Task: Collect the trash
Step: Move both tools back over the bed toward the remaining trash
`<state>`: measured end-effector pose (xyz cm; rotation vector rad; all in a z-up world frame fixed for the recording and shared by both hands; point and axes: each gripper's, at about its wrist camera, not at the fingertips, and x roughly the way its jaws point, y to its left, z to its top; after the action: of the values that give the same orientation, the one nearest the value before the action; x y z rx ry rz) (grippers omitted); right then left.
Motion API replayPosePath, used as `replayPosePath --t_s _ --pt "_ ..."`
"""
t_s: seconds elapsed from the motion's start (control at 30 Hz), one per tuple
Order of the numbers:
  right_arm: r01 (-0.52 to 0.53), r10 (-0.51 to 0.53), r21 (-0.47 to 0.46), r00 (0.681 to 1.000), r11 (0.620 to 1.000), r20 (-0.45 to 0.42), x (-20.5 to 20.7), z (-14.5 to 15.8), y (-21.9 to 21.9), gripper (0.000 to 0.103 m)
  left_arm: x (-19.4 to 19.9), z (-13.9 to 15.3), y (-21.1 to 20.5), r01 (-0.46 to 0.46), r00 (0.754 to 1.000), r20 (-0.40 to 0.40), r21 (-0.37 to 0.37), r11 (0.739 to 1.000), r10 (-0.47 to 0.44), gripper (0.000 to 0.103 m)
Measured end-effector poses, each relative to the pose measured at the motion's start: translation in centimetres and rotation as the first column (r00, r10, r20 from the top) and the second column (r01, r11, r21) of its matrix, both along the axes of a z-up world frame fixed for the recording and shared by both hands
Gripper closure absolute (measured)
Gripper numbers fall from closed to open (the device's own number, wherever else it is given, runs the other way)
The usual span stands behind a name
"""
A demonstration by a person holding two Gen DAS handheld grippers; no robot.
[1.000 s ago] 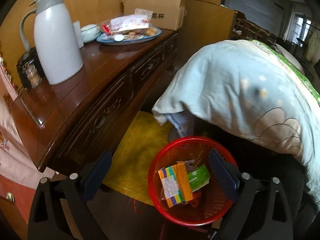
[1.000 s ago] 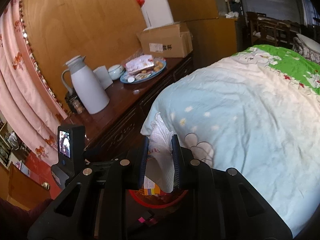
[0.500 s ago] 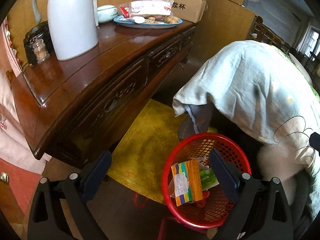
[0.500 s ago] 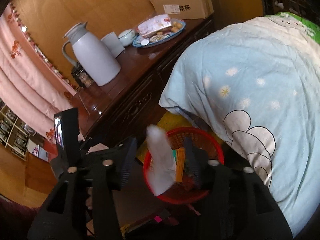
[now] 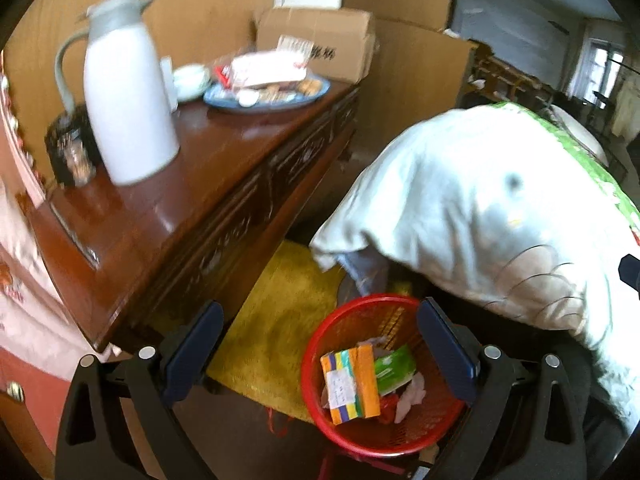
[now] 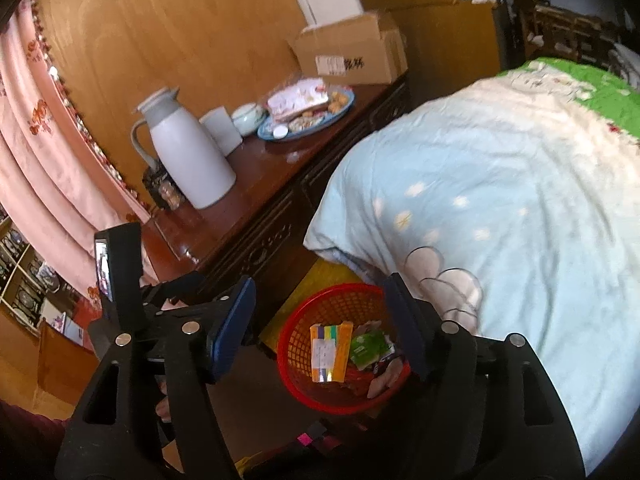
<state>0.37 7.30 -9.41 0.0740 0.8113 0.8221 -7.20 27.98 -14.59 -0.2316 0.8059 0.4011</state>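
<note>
The white tissue has left the right gripper [image 6: 320,320], whose fingers now gape empty above the red basket [image 6: 296,372], where it seemingly lies among cartons; the left gripper [image 5: 320,344] hovers spread and empty above it too.

The right gripper [image 6: 320,322] hung with jaws spread wide above a round red mesh plastic basket [image 6: 298,376] holding a striped orange carton [image 6: 330,354] and crumpled wrappers.

Red mesh basket [image 5: 316,368] at lower centre; orange carton [image 5: 352,384] striped yellow, green, purple; green packet [image 5: 394,368]; yellow mat [image 5: 276,320]; white jug [image 5: 124,108] upper left.
</note>
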Motion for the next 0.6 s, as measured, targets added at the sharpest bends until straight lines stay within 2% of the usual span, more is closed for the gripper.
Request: replayPosePath --t_s 0.3,0.43,0.6 --pt "0.093 -0.102 0.080 0.987 0.992 0.124 -3.6 3.7 -5.9 0.030 -1.8 5.8 -5.7 0.101 0.988 0.099 0.141 0.985 -0.116 0.006" --pt "0.134 -0.157 0.136 0.972 0.982 0.173 -5.6 5.6 -9.3 0.029 -3.1 8.2 -8.5 0.124 0.978 0.137 0.213 0.969 -0.155 0.006" --pt "0.174 -0.219 0.201 0.948 0.964 0.231 -7.9 7.9 -12.8 0.024 -4.6 11.2 -11.5 0.138 0.961 0.196 0.264 0.955 -0.193 0.006"
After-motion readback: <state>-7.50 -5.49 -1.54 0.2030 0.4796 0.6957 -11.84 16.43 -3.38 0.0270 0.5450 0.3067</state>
